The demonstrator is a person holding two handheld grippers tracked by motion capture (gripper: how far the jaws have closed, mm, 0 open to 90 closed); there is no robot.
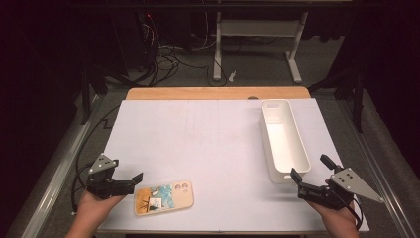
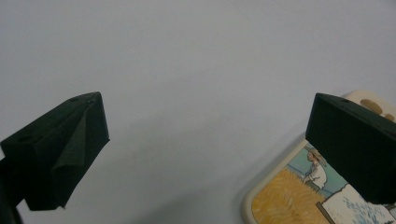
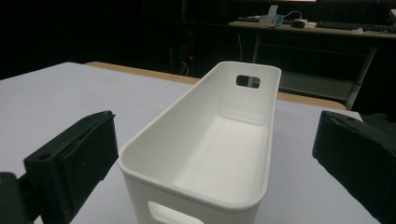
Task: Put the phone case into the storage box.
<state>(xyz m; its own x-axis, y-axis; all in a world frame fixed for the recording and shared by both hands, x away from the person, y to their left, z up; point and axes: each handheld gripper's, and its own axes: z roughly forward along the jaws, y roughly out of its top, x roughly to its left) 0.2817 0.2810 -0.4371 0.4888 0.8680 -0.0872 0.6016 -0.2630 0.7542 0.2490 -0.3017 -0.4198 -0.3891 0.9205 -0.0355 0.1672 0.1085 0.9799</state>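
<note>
The desk [image 1: 218, 144] is covered w/ a pale white sheet; a strip of bare wood shows along its far edge; faint pencil-like lines mark the sheet near the far middle. A phone [image 1: 163, 198] in a cream case w/ a painted field scene lies flat near the desk's near edge, left of centre; the left gripper [image 1: 130, 180] sits just beside its left end, jaws spread wide & holding nothing; in the left gripper view one jaw overlaps the phone [image 2: 299, 196], contact can't be told. A long white bin [image 1: 282, 139] stands along the desk's right side, running near to far, empty, w/ a handle slot in each end wall; the right gripper [image 1: 309, 174] is at its near end by the desk's near right corner, jaws wide apart either side of the bin [image 3: 210, 154], not clamped on it. Room beyond is dark; grey floor; tangled cables [image 1: 163, 59] at the back left; white legs of another table [image 1: 257, 39] behind the desk; a metal rail [image 1: 59, 168] runs along the left.
</note>
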